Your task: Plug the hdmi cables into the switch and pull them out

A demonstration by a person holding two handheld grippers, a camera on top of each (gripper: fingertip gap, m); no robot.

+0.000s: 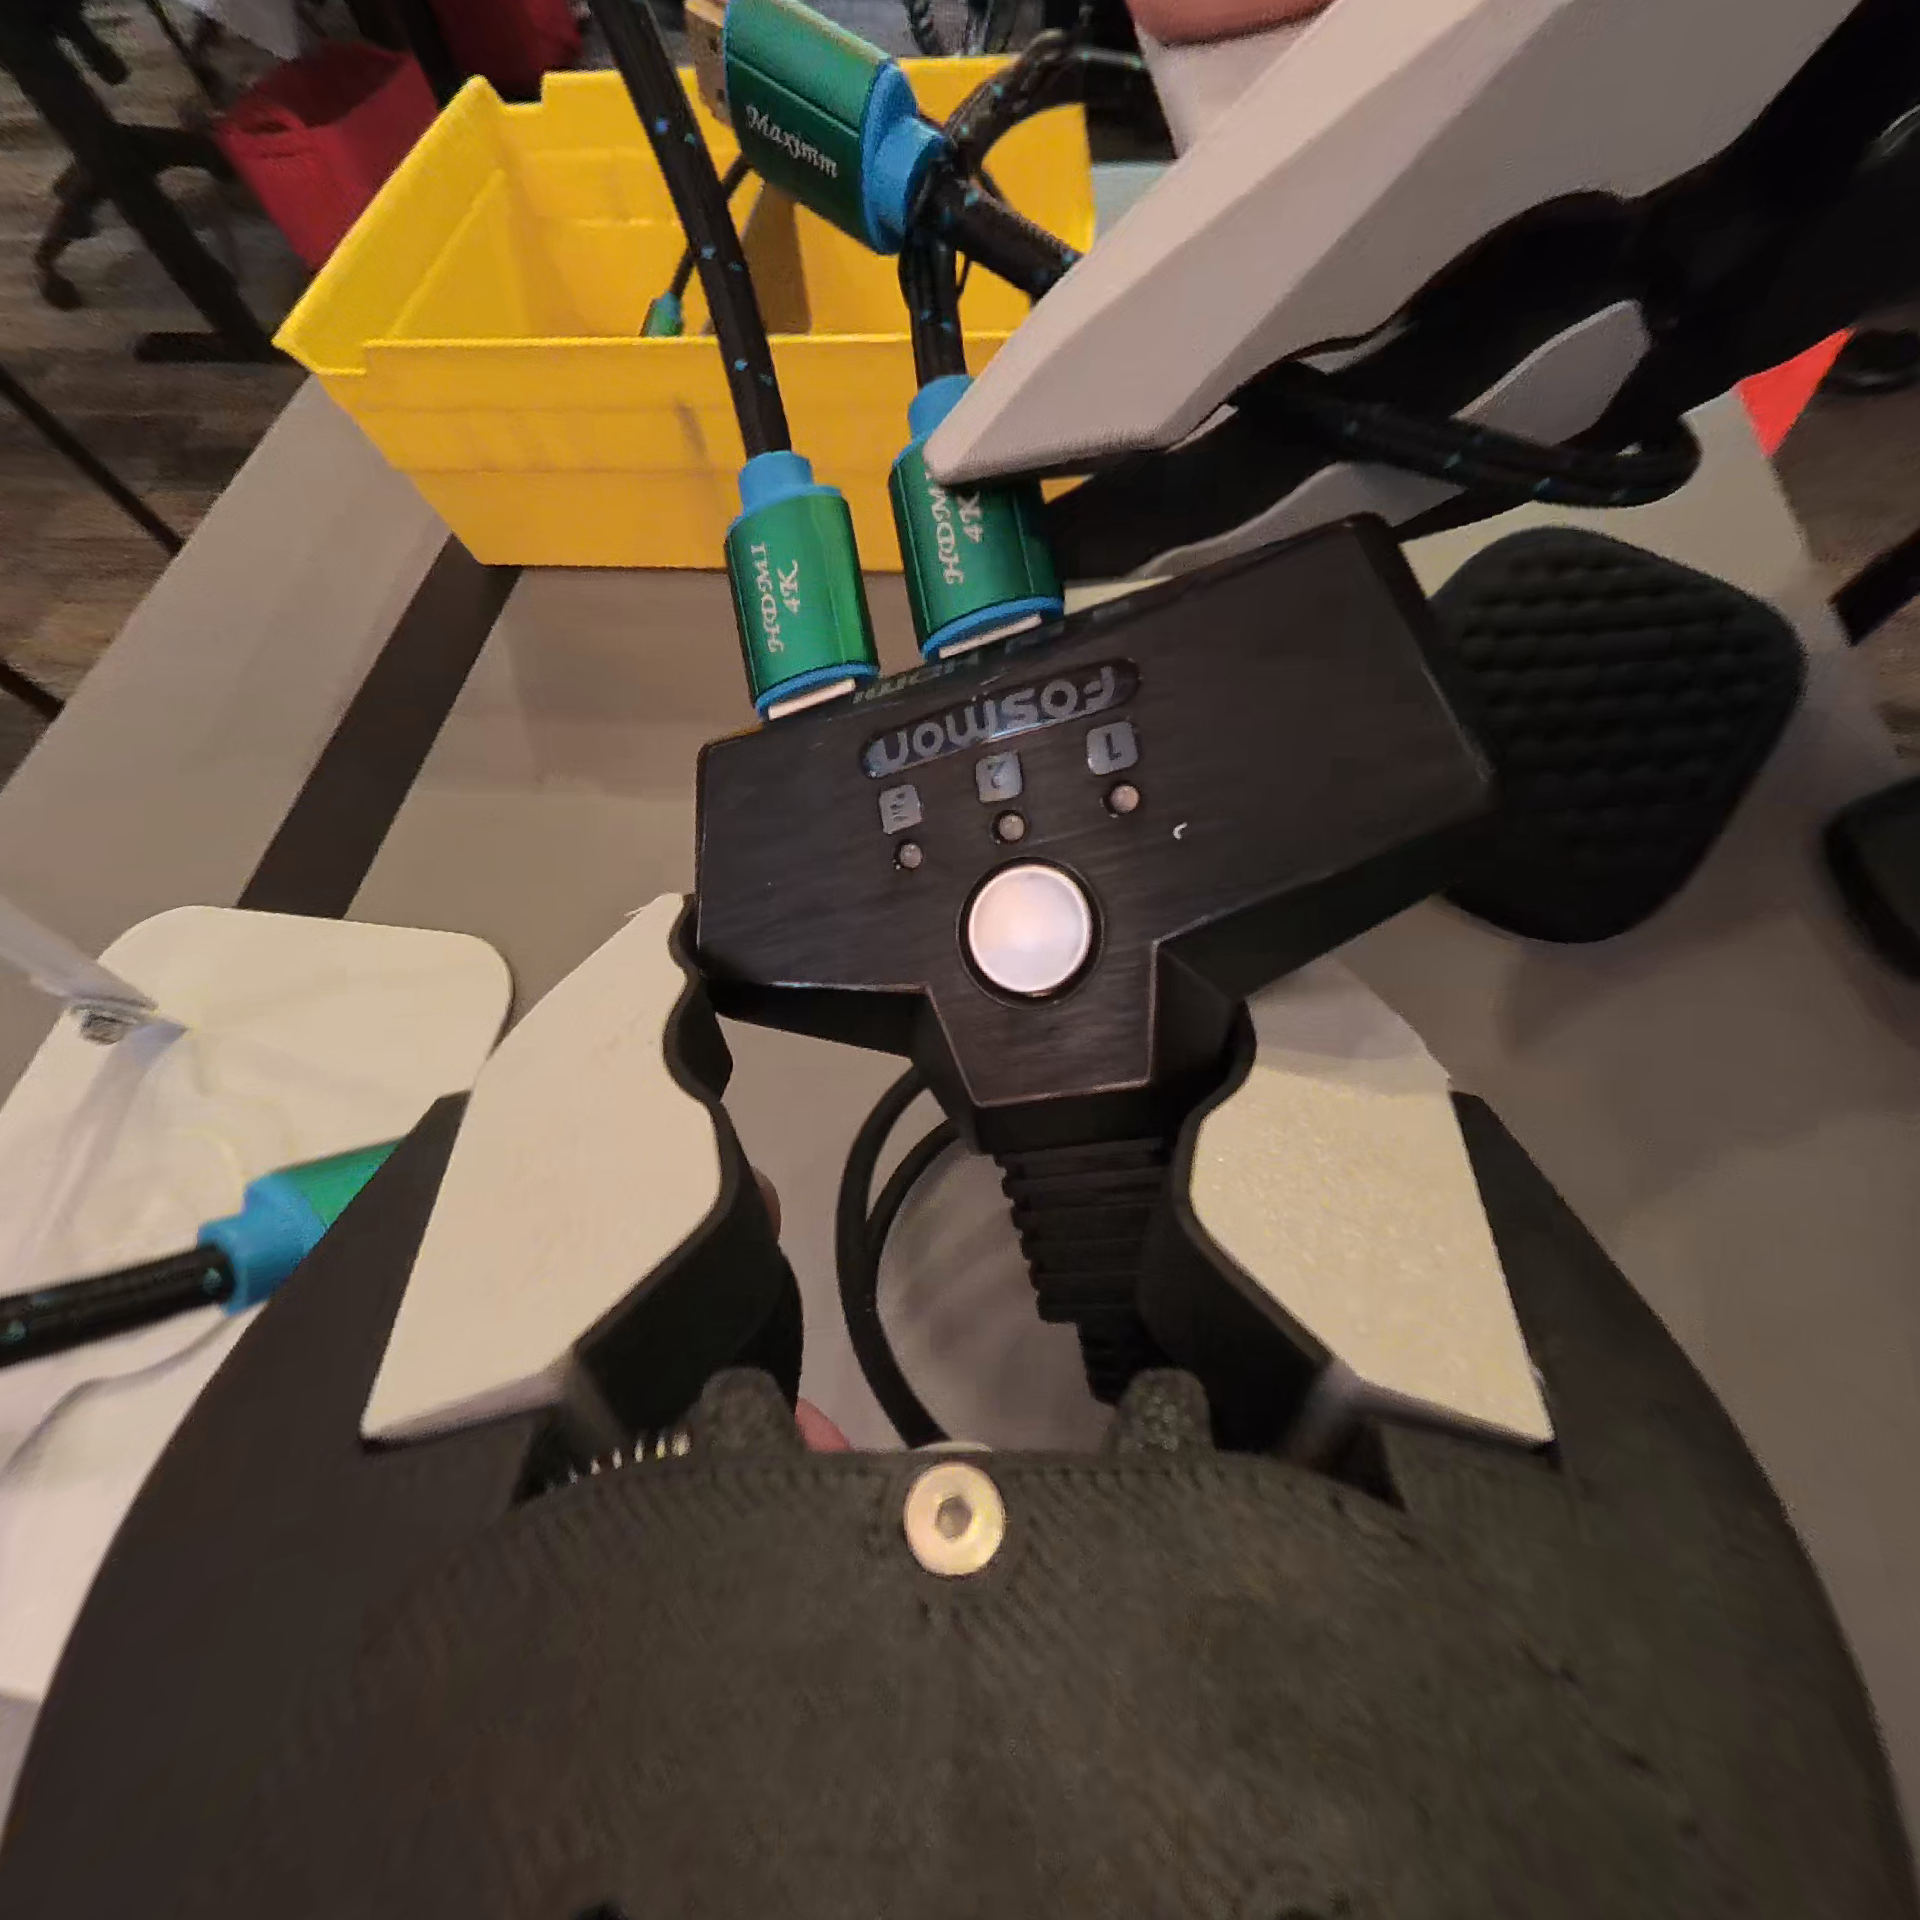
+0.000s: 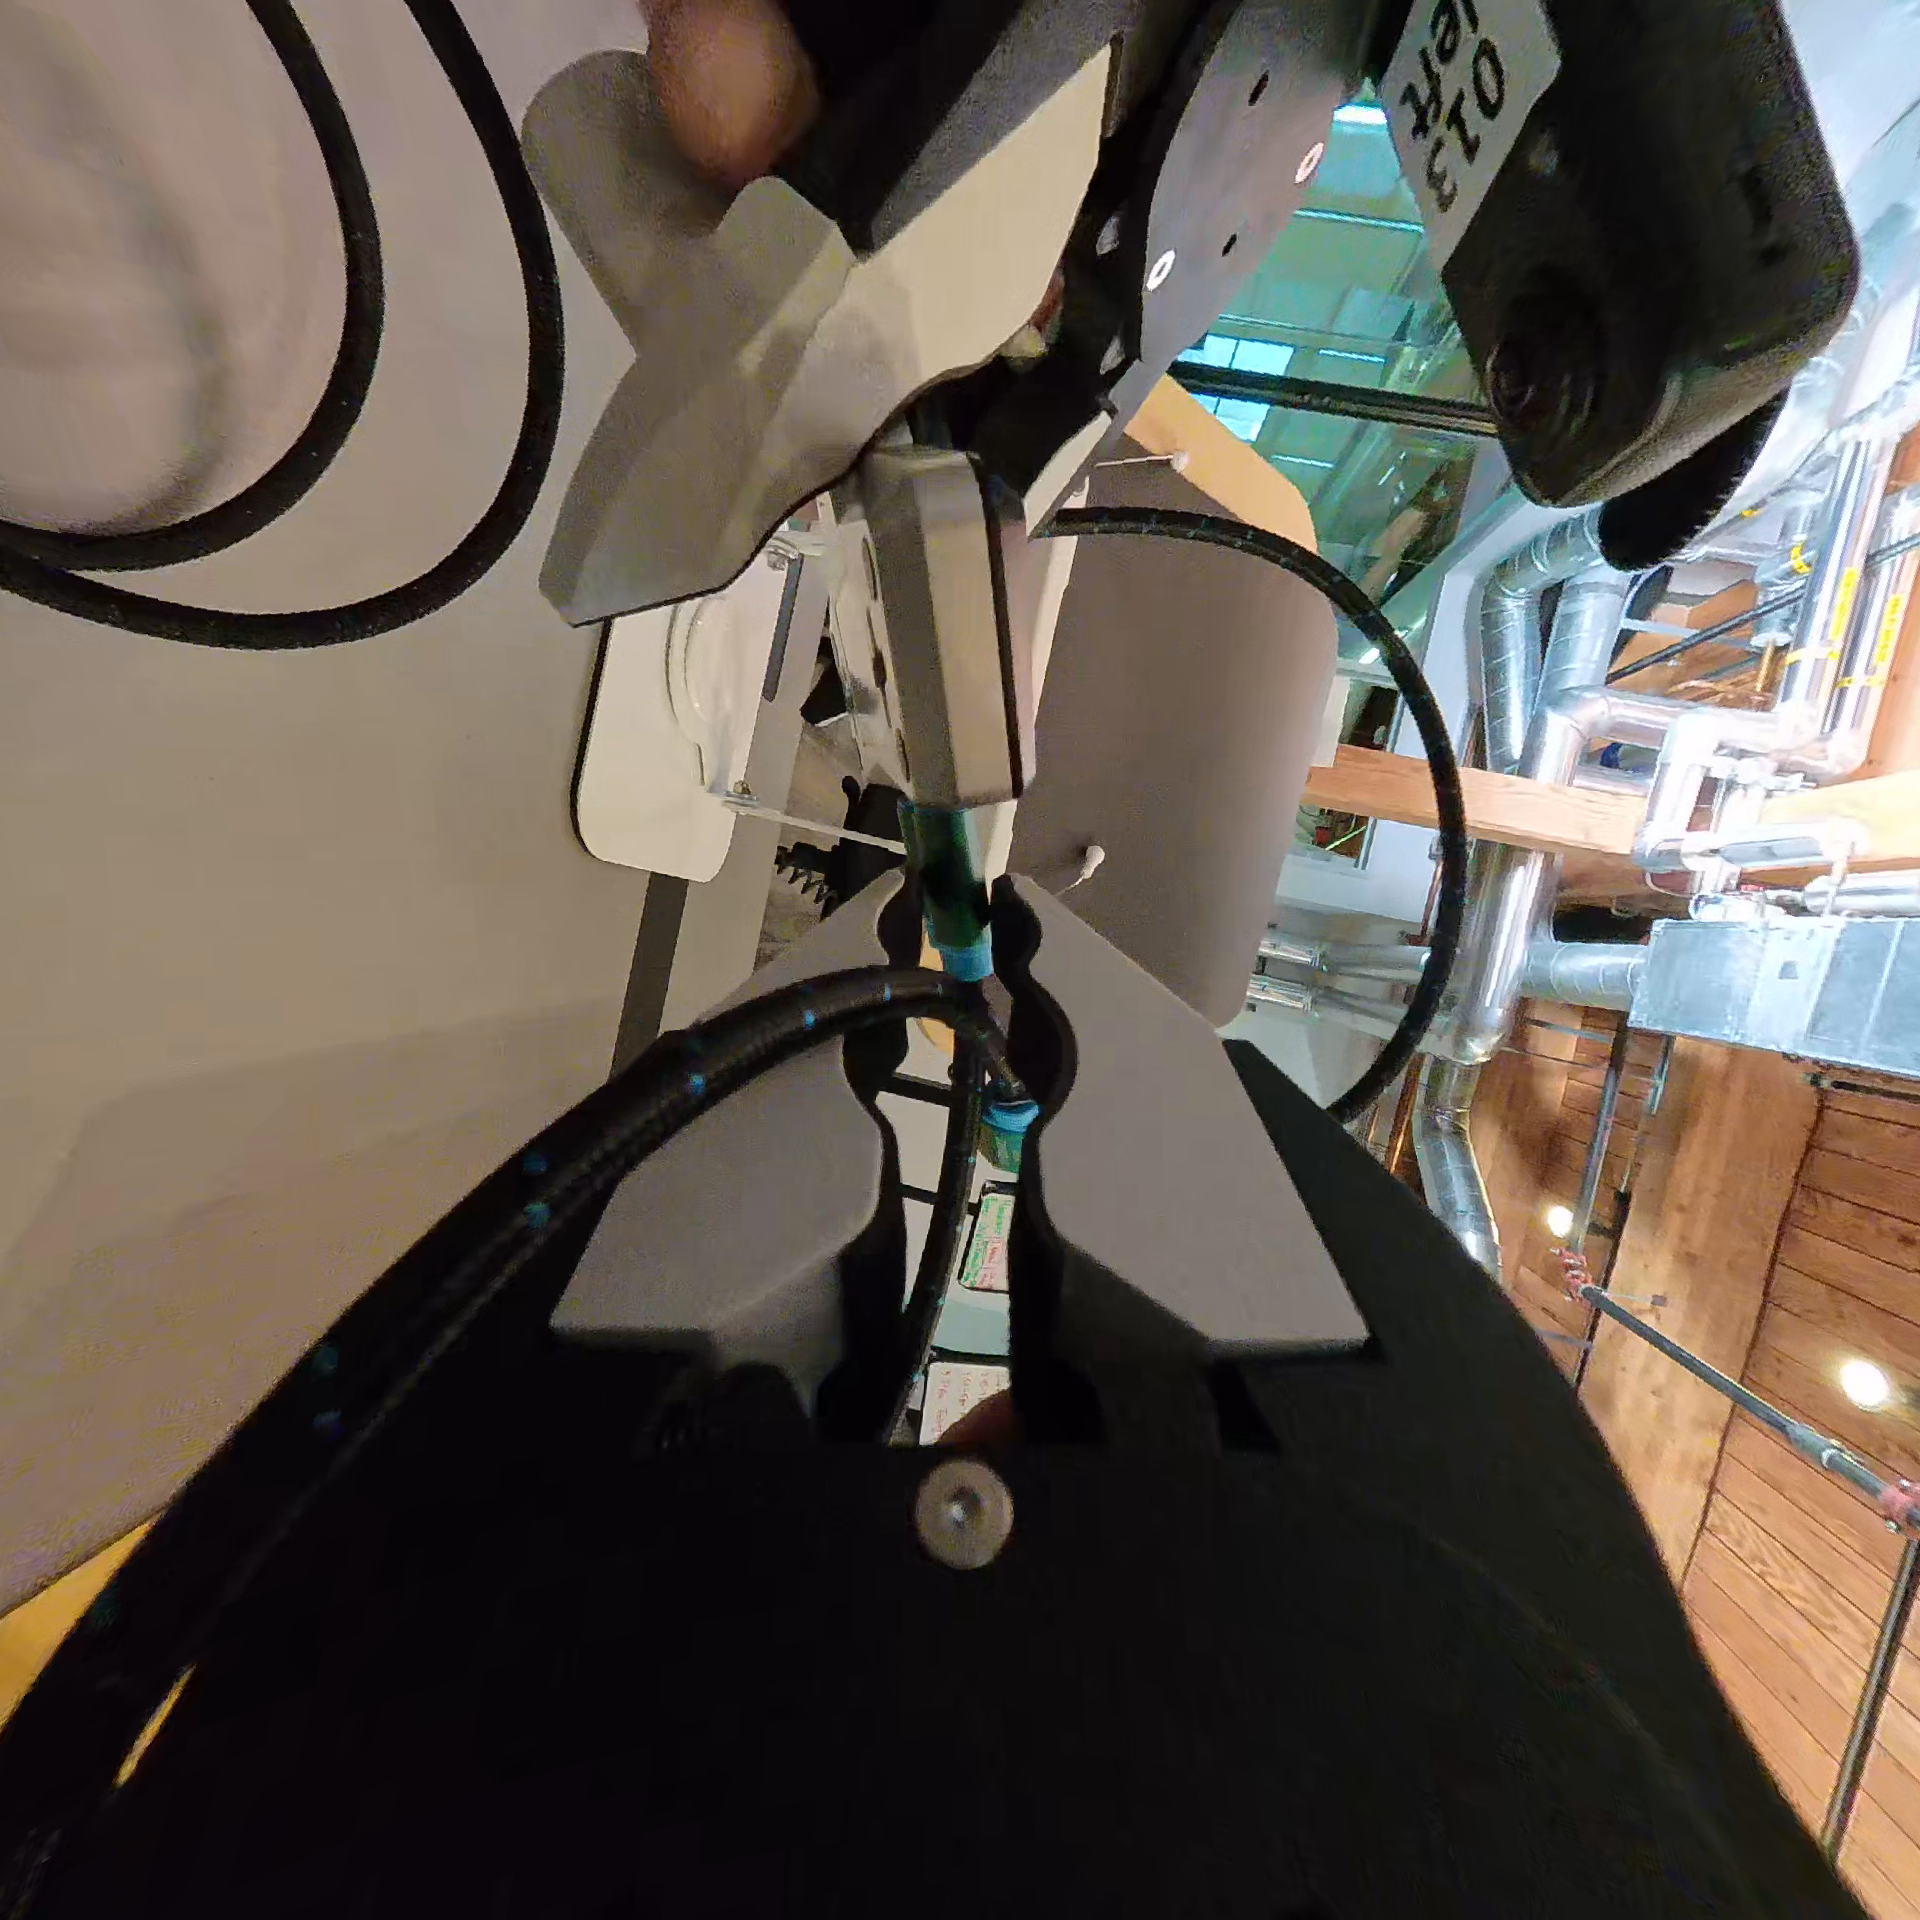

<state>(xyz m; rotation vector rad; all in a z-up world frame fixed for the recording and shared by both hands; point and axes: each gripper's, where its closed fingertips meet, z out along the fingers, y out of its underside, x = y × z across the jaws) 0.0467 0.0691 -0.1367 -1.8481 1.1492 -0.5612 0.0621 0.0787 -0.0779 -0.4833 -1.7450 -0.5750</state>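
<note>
Your left gripper (image 1: 961, 997) has jaws clamped on the switch (image 1: 1091, 790), your right gripper (image 2: 951, 914) pinches the right plug (image 1: 971, 551); next, judge a straight pull.

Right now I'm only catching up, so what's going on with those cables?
The left hand-held gripper clamps the black HDMI switch above the grey table. Two green plugs sit in its ports; the right hand-held gripper pinches the second plug. Another plug dangles over the yellow bin.

Probably workshop: exposed ducts (image 2: 1538, 966), timber ceiling (image 2: 1714, 1299).
</note>
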